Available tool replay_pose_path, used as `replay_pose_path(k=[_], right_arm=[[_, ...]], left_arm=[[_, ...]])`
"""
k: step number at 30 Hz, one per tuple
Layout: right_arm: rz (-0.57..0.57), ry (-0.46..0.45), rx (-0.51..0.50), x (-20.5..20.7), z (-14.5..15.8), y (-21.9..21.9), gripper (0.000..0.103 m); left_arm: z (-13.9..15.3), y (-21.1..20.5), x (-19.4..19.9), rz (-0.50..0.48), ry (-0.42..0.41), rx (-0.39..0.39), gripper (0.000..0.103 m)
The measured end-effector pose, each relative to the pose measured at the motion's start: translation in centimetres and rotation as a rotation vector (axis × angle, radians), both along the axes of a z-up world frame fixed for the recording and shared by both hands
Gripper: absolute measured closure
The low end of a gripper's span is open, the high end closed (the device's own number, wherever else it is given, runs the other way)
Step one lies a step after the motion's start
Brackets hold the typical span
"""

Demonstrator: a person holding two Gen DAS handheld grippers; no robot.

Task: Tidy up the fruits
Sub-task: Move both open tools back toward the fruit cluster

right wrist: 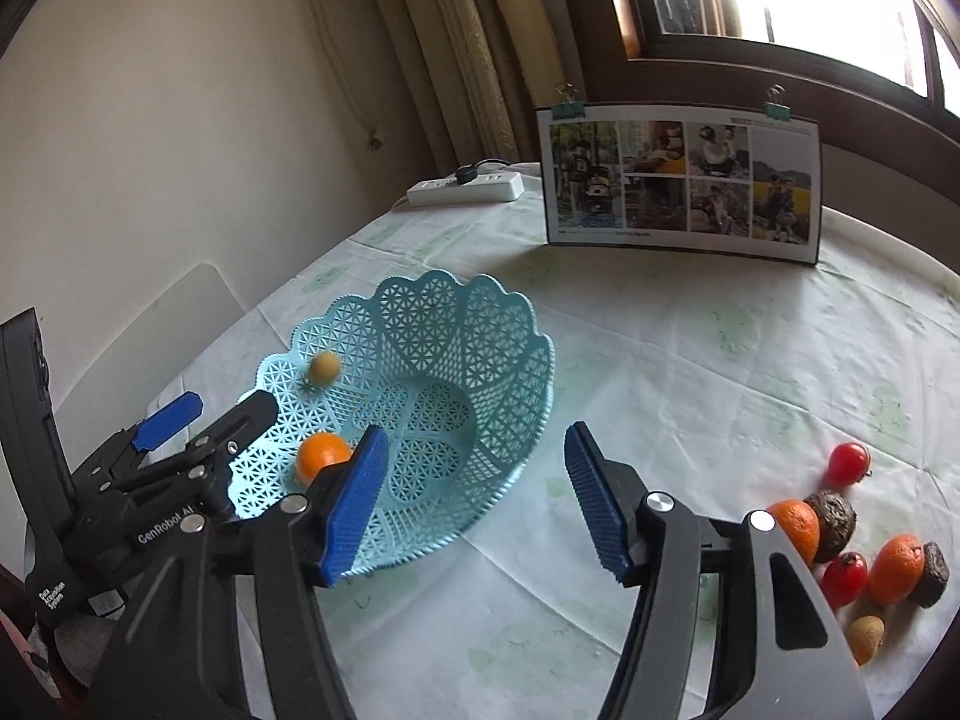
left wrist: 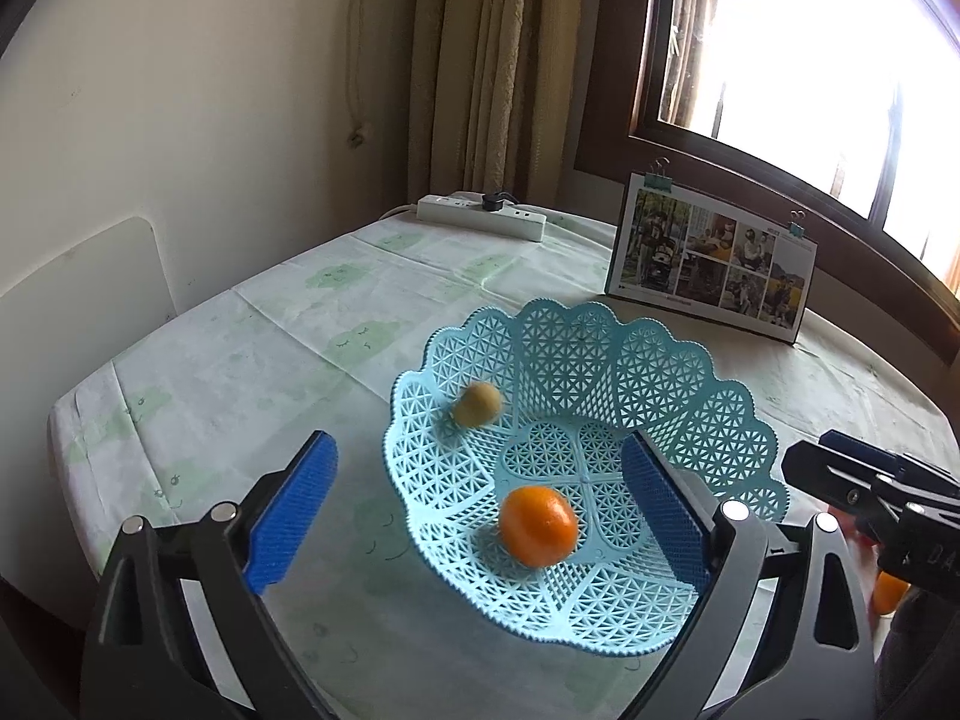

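Note:
A light blue lattice basket (left wrist: 600, 348) (right wrist: 480, 330) stands on the table. An orange (left wrist: 538, 525) (right wrist: 321, 456) lies on its floor. A small tan fruit (left wrist: 477, 403) (right wrist: 324, 367), blurred, is on its left inner wall. My left gripper (left wrist: 480, 510) (right wrist: 204, 420) is open above the basket's near left rim, holding nothing. My right gripper (right wrist: 474, 504) (left wrist: 816, 456) is open and empty over the basket's right edge. At the right lie loose fruits: a red one (right wrist: 849, 462), two oranges (right wrist: 795, 525) (right wrist: 897, 567), dark brown ones (right wrist: 831, 516) and a tan one (right wrist: 867, 636).
A clipped photo board (left wrist: 714, 264) (right wrist: 684, 186) stands at the back of the table by the window. A white power strip (left wrist: 480, 216) (right wrist: 465, 186) lies at the far edge near the curtain. A pale printed cloth (left wrist: 240, 390) covers the table.

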State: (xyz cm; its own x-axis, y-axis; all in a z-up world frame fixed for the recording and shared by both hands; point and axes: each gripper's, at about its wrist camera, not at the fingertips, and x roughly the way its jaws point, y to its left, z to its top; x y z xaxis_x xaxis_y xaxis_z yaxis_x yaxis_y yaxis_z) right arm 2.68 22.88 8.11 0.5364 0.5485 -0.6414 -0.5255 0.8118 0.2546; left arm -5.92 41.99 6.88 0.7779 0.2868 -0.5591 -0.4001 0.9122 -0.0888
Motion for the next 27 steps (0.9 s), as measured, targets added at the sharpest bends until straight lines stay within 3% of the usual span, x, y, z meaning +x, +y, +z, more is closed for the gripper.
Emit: replay_pose_path(k=[11,27], right_arm=[[-0.119,0.003,0.016,-0.4,-1.4,-5.5,0.041],[-0.409,0.039,-0.007,-0.5,-3.1,-19.8,0.041]], left_arm=[[0.4,-3.8,1.2,-0.078,0.011,0.043,0.006],[0.7,-12.4,3.8,-0.257,0.034,0.116,0.006]])
